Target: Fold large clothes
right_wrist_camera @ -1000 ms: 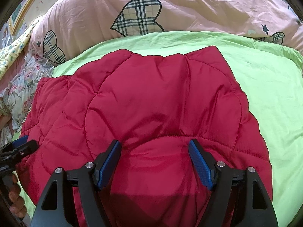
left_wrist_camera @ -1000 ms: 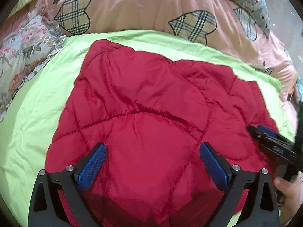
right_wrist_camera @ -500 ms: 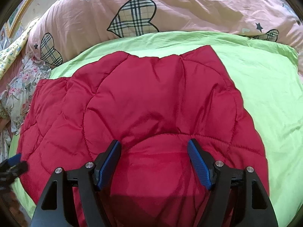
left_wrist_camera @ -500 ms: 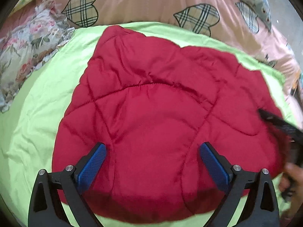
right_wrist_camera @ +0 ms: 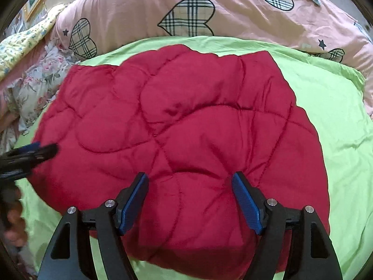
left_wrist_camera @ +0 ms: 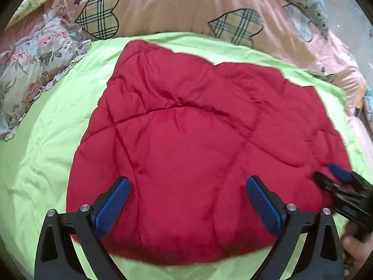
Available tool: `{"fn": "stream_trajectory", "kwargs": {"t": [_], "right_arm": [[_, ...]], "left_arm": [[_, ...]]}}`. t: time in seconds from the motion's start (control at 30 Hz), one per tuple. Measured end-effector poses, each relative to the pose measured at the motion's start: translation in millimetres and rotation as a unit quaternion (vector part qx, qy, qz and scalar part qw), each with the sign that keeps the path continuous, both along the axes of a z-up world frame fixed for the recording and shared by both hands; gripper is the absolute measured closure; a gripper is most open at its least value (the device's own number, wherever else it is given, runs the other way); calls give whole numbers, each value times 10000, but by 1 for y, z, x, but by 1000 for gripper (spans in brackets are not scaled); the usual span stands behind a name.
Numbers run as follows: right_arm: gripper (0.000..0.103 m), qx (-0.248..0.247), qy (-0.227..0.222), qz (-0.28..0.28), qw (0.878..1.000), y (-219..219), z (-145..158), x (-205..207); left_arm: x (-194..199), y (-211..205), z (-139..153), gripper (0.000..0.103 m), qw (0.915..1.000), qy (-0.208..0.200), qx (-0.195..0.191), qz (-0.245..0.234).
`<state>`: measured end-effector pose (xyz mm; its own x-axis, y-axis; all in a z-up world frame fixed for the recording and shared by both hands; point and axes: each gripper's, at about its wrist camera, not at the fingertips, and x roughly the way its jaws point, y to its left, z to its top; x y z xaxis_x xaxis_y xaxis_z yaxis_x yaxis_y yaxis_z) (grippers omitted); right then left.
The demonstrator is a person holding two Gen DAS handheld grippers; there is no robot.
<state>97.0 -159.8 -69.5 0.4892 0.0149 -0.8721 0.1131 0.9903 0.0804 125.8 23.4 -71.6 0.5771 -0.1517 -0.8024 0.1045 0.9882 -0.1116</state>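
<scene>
A red quilted padded garment (left_wrist_camera: 198,144) lies folded into a rough square on a lime green sheet (left_wrist_camera: 46,144); it also shows in the right wrist view (right_wrist_camera: 186,128). My left gripper (left_wrist_camera: 186,200) is open and empty, hovering above the garment's near part. My right gripper (right_wrist_camera: 190,198) is open and empty above the garment's near right part. The right gripper shows at the right edge of the left wrist view (left_wrist_camera: 335,179), and the left gripper at the left edge of the right wrist view (right_wrist_camera: 44,150).
A pink duvet with plaid hearts (left_wrist_camera: 186,4) is piled along the far side of the bed (right_wrist_camera: 209,7). A floral ruffled cloth (left_wrist_camera: 35,65) lies at the far left. Green sheet (right_wrist_camera: 338,128) is bare to the right of the garment.
Both grippers have pulled back and up from the garment, so its near edge and the green sheet in front now show. Both stay open.
</scene>
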Motion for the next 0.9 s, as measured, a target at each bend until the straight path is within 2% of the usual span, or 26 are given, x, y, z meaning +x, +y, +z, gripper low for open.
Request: {"fn": "stream_trajectory", "kwargs": {"t": [0.13, 0.3, 0.47, 0.67, 0.9], "right_arm": [[27, -21, -11, -34, 10000, -2, 1, -1], [27, 9, 37, -63, 10000, -1, 6, -6], [27, 2, -116, -78, 9999, -4, 26, -4], [24, -51, 137, -95, 9998, -9, -2, 9], [23, -99, 88, -101, 9999, -9, -5, 7]], "left_arm": [[-14, -6, 4, 3, 10000, 27, -19, -80], [-6, -21, -17, 0, 9990, 142, 434, -26], [-3, -21, -16, 0, 9991, 137, 410, -16], [10, -25, -21, 0, 9989, 163, 441, -40], [21, -27, -26, 0, 9987, 182, 463, -52]]}}
